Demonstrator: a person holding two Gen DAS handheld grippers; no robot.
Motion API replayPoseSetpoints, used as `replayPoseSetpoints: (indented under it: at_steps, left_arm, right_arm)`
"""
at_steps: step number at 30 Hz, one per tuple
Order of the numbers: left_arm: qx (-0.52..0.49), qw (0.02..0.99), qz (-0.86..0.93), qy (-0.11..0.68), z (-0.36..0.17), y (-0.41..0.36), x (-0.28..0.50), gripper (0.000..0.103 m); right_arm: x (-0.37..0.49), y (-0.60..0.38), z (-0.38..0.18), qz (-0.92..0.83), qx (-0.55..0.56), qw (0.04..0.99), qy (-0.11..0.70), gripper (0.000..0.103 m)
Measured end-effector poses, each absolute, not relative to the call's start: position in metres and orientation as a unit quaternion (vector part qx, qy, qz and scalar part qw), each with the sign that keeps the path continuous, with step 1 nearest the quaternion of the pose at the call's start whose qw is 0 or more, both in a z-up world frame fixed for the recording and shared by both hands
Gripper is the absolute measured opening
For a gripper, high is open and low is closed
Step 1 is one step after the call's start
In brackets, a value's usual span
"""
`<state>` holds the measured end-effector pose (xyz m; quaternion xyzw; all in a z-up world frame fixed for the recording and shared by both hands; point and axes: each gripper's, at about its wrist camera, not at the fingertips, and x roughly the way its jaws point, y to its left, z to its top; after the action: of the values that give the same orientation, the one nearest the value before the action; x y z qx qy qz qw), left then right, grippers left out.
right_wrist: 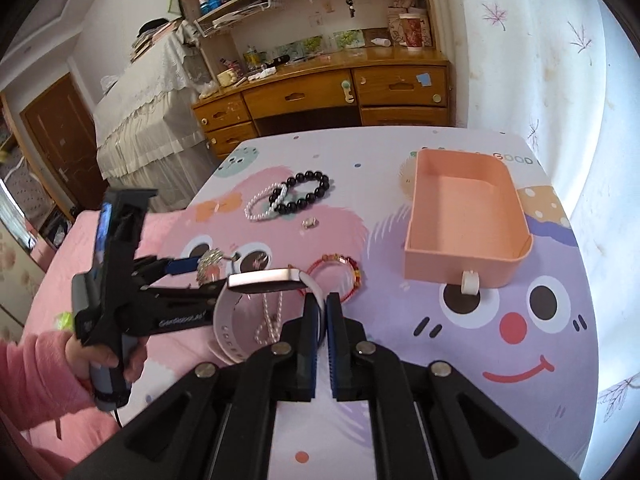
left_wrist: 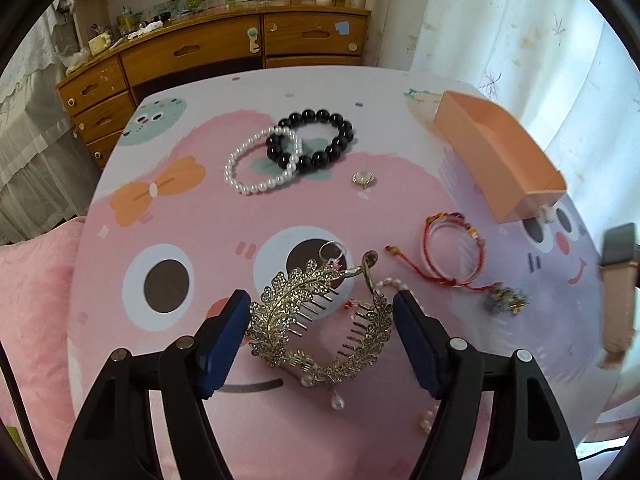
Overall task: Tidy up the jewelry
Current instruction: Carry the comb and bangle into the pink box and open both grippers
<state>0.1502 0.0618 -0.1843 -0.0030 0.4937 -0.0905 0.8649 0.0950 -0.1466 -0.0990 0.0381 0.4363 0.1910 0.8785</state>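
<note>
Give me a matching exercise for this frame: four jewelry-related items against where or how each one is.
Items:
1. leaf hair comb
2. watch
3. peach drawer box
4. pearl bracelet

States:
a. holds nothing
b. between the open fingers of the left tool
c. overlapping the black bead bracelet
d. strap clamped in the right tool

Pairs: 1-b, 2-d, 3-a, 4-c

Bright daylight through the right-hand curtain (left_wrist: 520, 40), soft shadows, strong fisheye bending, blurred edges.
</note>
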Motion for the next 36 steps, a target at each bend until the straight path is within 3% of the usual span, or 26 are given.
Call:
replayPoseSetpoints:
  at_steps: [11,21,27,31,32,36]
  left_arm:
    - [-0.046,0.876,-0.143,0.459,-0.102,0.027,0.16,0.071]
    - [-0.099,0.867,-0.219,0.436,-0.079,-0.06,0.222,0.071]
    - [-0.109,0.858,-0.233,0.444,-0.095,-0.104,0.251,0.072]
    - [-0.108,0.848,-0.229,0.466,-0.105,-0.115,0.261,0.078]
    - [-0.108,0.847,-0.225,0.469,-0.106,-0.115,0.261,0.085]
    - [-0.102,0.845,-0.212,0.48,-0.111,-0.105,0.261,0.086]
  right_arm:
    - [0.148,-0.195,-0.069,0.106,0.075,0.904,0.407,0.004]
    - [0.196,-0.265,-0.106,0.05,0.13,0.884,0.447,0.005]
    - [0.212,-0.282,-0.13,0.063,0.153,0.867,0.469,0.014]
    - [0.212,-0.284,-0.138,0.059,0.145,0.86,0.486,0.035]
    - [0.21,-0.284,-0.137,0.059,0.142,0.861,0.485,0.035]
    - [0.204,-0.284,-0.136,0.066,0.14,0.861,0.484,0.035]
